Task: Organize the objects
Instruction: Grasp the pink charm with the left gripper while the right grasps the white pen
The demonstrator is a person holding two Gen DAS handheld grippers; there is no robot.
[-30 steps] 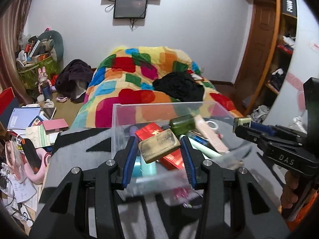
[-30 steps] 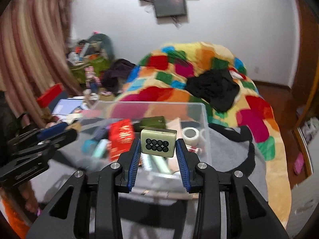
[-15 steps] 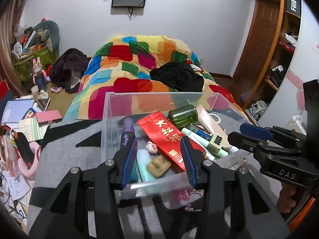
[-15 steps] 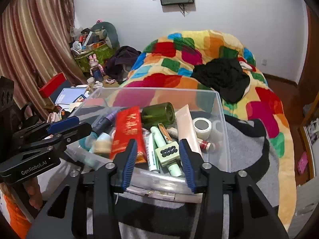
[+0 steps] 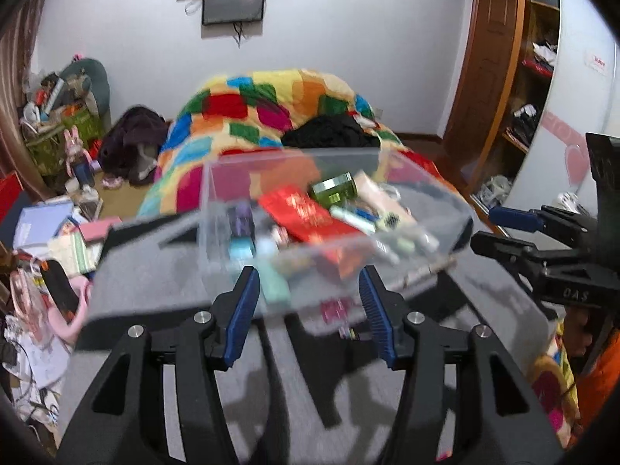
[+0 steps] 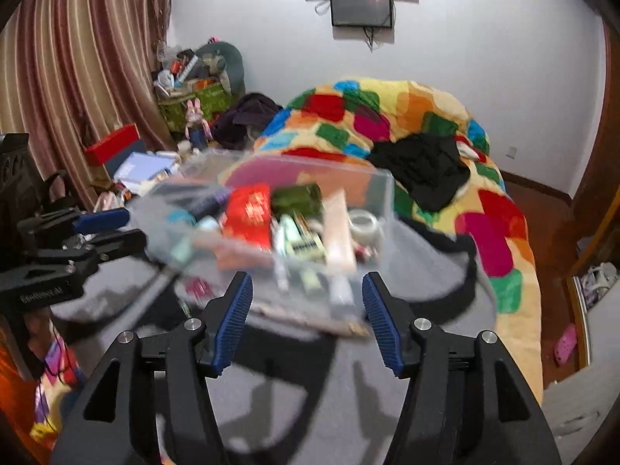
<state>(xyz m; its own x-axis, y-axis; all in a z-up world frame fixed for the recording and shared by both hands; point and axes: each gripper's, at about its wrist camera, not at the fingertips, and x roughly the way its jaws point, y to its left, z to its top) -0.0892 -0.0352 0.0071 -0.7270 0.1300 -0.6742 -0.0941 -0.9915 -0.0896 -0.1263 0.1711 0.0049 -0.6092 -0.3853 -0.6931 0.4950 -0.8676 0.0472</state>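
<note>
Both blurred: left gripper [image 5: 308, 312] and right gripper [image 6: 306, 317] jaws opening, empty, clear bin [image 5: 457, 217] at twelve o'clock, contents smeared.

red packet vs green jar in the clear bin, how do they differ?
The red packet is flat and rectangular with gold print; the green jar is round and squat. The packet lies flat mid-bin; the jar lies on its side behind it. Both are inside the clear bin, touching.
</note>
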